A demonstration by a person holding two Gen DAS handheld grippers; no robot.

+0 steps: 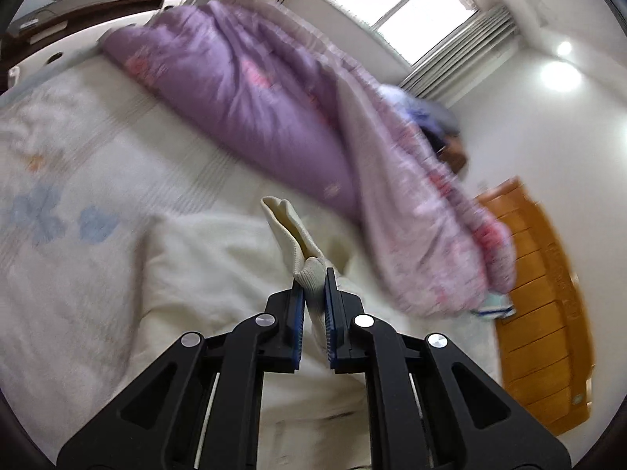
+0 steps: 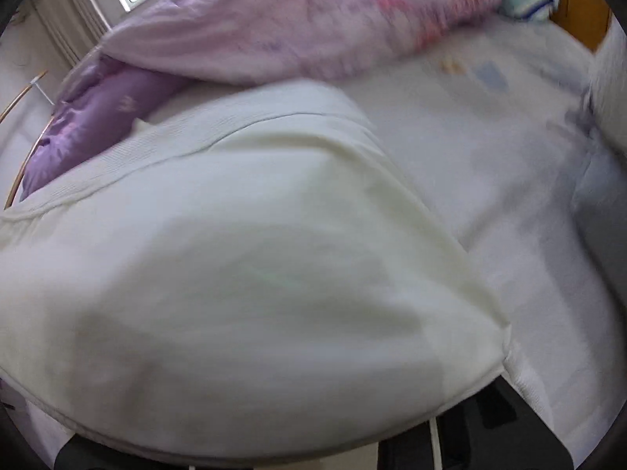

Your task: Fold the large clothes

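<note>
While our left claw (image 1: 313,286) pinches a folded bit of the cream top (image 1: 301,243), the rest of that top lies spread on the bed (image 1: 70,125) under it. The two blue pads (image 1: 298,313) press on the knit cloth from both sides, and a ribbed edge sticks up and away past the tips. The bit we hold is lifted off the bed, and it looks thick there, like more than one layer.

From our right claw's camera, the same cream top (image 2: 243,243) fills most of the picture. It drapes right over the front of the claw, so only a few black parts (image 2: 490,423) peek out at the bottom. We cannot tell if this claw is spread or pressed together, or if it has any cloth in it. A seam runs across the top's far part, and one edge slants down to the right.

The bed has a pale sheet with faint blue and orange flowers on it. A big purple and pink quilt (image 1: 250,90) is bunched up along the far side of the bed, close to the top. Past the quilt is a bright window (image 1: 399,4). A wooden board (image 1: 544,297) stands at the end of the bed, and a small blue and white cloth (image 2: 529,0) lies by it.
</note>
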